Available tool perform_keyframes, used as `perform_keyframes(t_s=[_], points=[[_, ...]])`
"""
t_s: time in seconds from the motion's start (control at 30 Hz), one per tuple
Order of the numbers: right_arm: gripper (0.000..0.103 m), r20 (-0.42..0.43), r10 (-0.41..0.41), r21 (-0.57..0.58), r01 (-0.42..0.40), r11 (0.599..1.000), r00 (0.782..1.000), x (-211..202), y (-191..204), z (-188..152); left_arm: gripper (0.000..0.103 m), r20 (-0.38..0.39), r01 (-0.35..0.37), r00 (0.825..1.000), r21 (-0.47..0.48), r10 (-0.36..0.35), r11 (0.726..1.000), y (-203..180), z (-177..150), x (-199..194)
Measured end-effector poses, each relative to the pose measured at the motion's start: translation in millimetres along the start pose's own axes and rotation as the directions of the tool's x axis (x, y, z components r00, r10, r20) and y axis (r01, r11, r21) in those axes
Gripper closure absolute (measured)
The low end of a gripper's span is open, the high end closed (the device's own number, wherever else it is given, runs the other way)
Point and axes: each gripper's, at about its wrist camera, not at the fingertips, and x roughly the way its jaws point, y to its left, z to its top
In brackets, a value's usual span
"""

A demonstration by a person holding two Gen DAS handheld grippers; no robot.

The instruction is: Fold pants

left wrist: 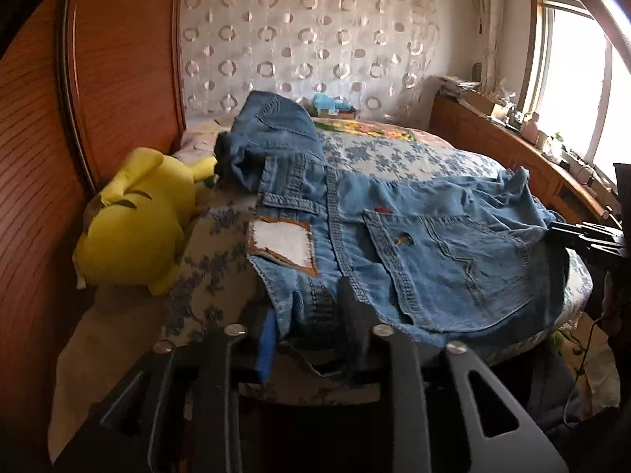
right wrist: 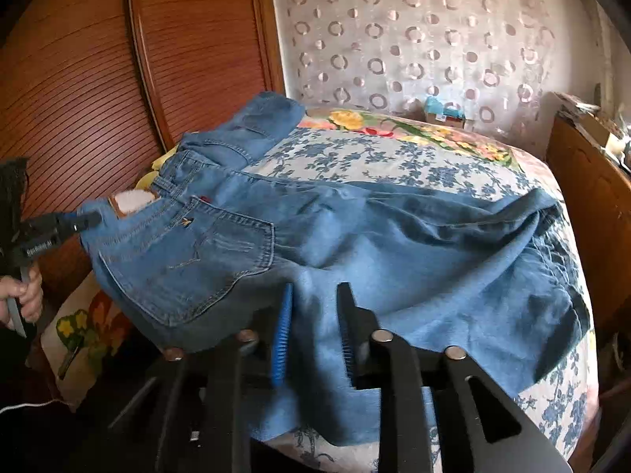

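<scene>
Blue denim pants [left wrist: 434,244] lie across the bed, back pockets up, with a white and tan waist patch [left wrist: 282,242]. In the left wrist view my left gripper [left wrist: 311,315] has its jaws apart around the waistband edge near the patch. In the right wrist view the pants [right wrist: 355,236] spread to the right, and my right gripper [right wrist: 315,315] has its jaws apart over the denim below the back pocket [right wrist: 205,260]. The left gripper also shows in the right wrist view [right wrist: 84,220], at the waistband. One pant leg [left wrist: 268,138] is folded up toward the headboard.
A yellow plush toy [left wrist: 138,220] lies at the bed's left against the wooden wardrobe [left wrist: 118,59]. The floral bedspread [right wrist: 374,157] covers the bed. A wooden sideboard [left wrist: 512,146] with clutter runs under the window at right. A small box [right wrist: 445,114] sits at the far edge.
</scene>
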Motion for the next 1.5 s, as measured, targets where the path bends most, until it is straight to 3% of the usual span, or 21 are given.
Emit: perform_keyframes(t_s=[0.1,0.2,0.27,0.3,0.37,0.87,1.17,1.5], points=[[0.069,0.015,-0.024,0.003,0.024,1.0,1.0,-10.1,1.3,-2.7,0.055,0.011,0.015,1.0,-0.006,-0.015,1.0,1.4,-4.3,-5.2],[0.064,0.041,-0.048,0.026,0.047,0.999,0.998,-23.8,-3.4,-10.3,0.052,0.028,0.031,0.999,-0.008,-0.031,0.999,1.4,-5.9,-13.4],[0.061,0.052,-0.069,0.044,0.066,0.997,0.996,-30.2,-3.8,-13.0,0.035,0.054,0.038,0.998,0.004,-0.038,0.999,-4.6,-3.0,-18.8],[0.06,0.056,-0.082,0.052,0.079,0.996,0.995,-31.8,-7.4,-14.4,0.034,0.071,0.045,0.996,0.011,-0.046,0.999,-8.7,-0.6,-21.6],[0.059,0.062,-0.1,0.077,0.095,0.992,0.993,-36.0,-15.9,-18.8,0.022,0.087,0.064,0.994,0.021,-0.065,0.998,-15.8,2.4,-24.7],[0.053,0.052,-0.25,0.223,0.233,0.946,0.967,-55.3,-79.8,-53.4,0.022,0.161,0.136,0.975,0.13,-0.156,0.982,-105.5,30.0,13.2],[0.053,-0.003,-0.291,0.284,0.28,0.917,0.957,-40.5,-102.9,-55.9,0.022,0.102,0.169,0.976,0.207,-0.194,0.964,-151.6,28.4,40.5],[0.053,-0.04,-0.277,0.33,0.274,0.903,0.96,-20.3,-117.2,-43.5,0.022,0.032,0.225,0.971,0.207,-0.236,0.952,-172.4,19.3,51.8]])
